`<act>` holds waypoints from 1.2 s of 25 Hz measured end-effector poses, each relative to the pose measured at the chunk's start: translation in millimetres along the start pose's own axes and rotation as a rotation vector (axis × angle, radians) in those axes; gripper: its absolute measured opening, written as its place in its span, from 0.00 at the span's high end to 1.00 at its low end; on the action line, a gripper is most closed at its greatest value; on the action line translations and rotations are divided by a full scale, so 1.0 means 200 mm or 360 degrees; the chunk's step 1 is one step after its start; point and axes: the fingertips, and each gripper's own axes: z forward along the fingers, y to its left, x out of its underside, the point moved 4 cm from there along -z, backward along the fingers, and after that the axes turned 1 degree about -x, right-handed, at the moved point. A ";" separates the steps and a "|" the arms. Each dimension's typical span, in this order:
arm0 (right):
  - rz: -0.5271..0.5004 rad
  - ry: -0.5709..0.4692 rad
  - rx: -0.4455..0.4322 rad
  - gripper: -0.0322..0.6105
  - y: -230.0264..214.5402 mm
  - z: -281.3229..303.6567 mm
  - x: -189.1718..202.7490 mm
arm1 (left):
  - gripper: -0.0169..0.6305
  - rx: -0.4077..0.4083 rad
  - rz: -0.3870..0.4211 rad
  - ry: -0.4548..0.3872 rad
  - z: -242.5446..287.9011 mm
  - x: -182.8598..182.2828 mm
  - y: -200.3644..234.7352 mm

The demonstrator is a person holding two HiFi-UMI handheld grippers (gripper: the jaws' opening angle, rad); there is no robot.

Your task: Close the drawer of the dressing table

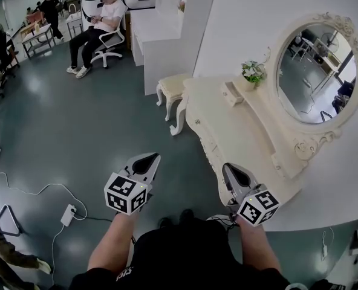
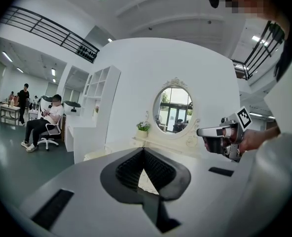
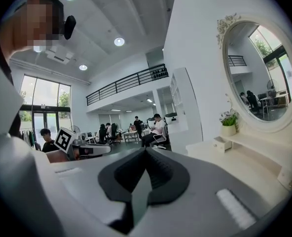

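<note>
On the raised back shelf of the bench, a white carved dressing table against the wall, the small drawer stands pulled out a little way from its shelf front, just beside the potted plant and left of the oval mirror. The right gripper view shows the drawer proud of the shelf, with what looks like a small knob on its face, below the plant.

It looks like a light, rigid little box on plain runners, so it should slide with a gentle push and needs no grasp. A flat, square press on the middle of its front, at or around the knob, seems best. An off-centre shove could skew and jam it, and a hard one might rock the plant or scuff the painted finish.

Left gripper has its fingers together, tips meeting, with nothing between them; its own view confirms this. Right gripper is likewise closed and empty. Both are held out level in front of the person, well apart from the drawer. The right one is nearer the bench edge and touches nothing.
</note>
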 end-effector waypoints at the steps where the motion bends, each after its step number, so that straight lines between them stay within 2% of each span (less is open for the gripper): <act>1: 0.0005 0.0001 -0.0001 0.93 -0.01 0.02 0.00 | 0.97 0.0017 -0.0005 -0.0016 0.00 0.00 0.01; 14: 0.0073 -0.0006 -0.0043 0.93 -0.27 0.37 -0.01 | 0.97 -0.0011 0.0022 0.0055 0.28 -0.06 0.20; 25: 0.0157 0.0065 -0.0018 0.93 -0.86 0.78 -0.07 | 0.97 -0.0035 -0.0024 0.0120 0.94 -0.21 0.48; 30: 0.0175 0.0103 -0.0048 0.93 -1.10 0.97 -0.12 | 0.97 -0.0026 -0.0026 0.0154 1.26 -0.31 0.58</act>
